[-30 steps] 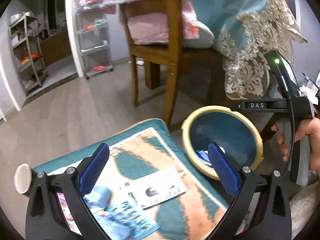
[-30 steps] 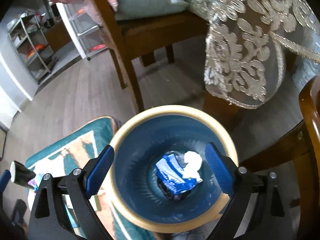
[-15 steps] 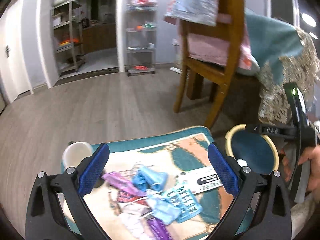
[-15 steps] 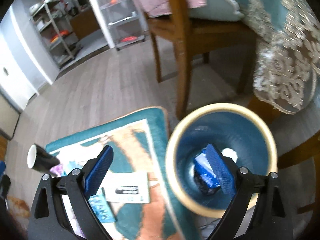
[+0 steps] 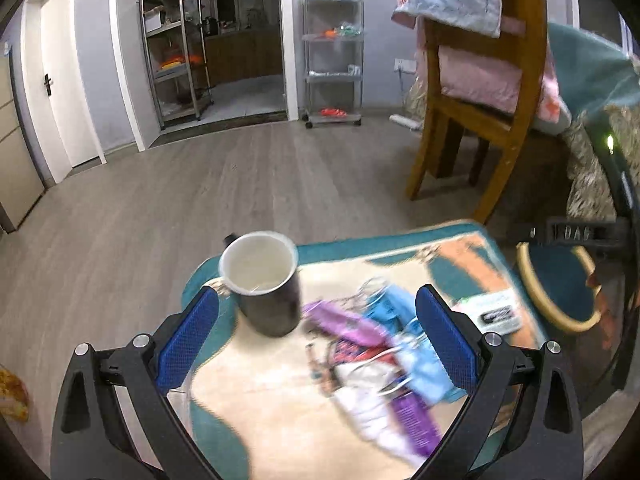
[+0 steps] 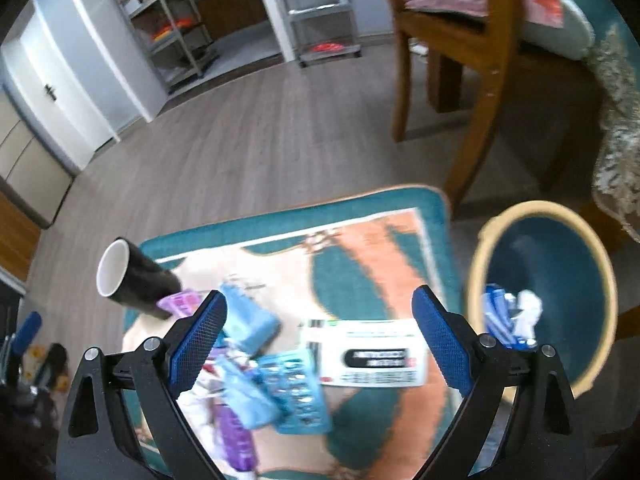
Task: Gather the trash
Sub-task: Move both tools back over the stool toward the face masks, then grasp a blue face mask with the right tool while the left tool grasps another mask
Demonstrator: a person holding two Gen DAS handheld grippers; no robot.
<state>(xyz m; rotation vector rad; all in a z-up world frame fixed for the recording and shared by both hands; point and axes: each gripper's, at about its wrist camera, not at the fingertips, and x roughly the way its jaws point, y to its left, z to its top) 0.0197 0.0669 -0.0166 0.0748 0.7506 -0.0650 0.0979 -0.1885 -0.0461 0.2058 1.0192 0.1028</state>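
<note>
Over the rug (image 6: 400,256), both tongs, left tongs (image 5: 316,332) and right tongs (image 6: 320,336), gape wide and empty above the wrapper pile (image 6: 256,384), bin (image 6: 560,264) at right holding some trash; next, probably: drop on one wrapper, pinch.

The near middle of the mat (image 6: 400,240) is crowded by a heap of wrappers (image 6: 256,368) and a white card (image 6: 372,354). Its left edge is blocked by an upright dark cup (image 5: 264,280). The far right corner appears bare, though blurred. Beyond the right edge, the bin (image 6: 560,264) is open from above, hemmed behind by chair legs (image 6: 476,136).
</note>
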